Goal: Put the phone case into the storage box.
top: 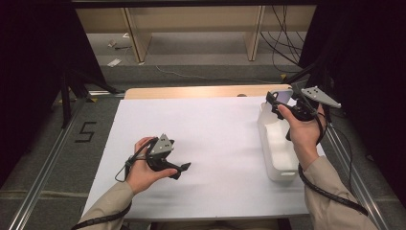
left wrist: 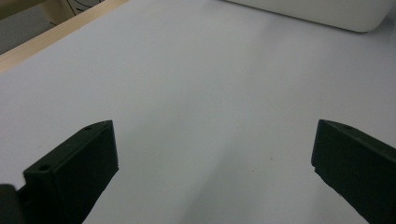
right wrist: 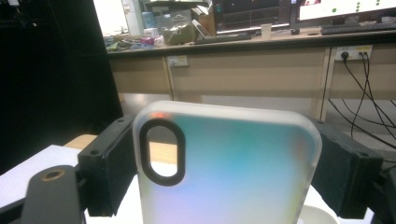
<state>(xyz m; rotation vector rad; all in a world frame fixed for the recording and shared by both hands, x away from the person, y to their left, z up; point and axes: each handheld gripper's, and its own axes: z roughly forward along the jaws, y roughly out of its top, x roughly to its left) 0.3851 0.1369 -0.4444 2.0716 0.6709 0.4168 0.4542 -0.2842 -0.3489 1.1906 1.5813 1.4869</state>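
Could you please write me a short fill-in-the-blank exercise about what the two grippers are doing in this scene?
1. The right gripper is shut on a translucent phone ____.
2. The left gripper is ____, with nothing between its jaws.
3. The right gripper is held above a white plastic ____ at the table's right edge.

Missing words: case; open; bin

The white bench (top: 210,143) is lying bare and wide across its middle, leaving broad passage between the two hands. The left hand-held gripper (top: 184,167) is resting low at the near left with its jaws spread over bare surface. Along the right edge a white bin (top: 275,148) is standing in the way, and the right hand-held gripper (top: 277,103), clamping a phone case (right wrist: 229,168), is hovering above its far end.
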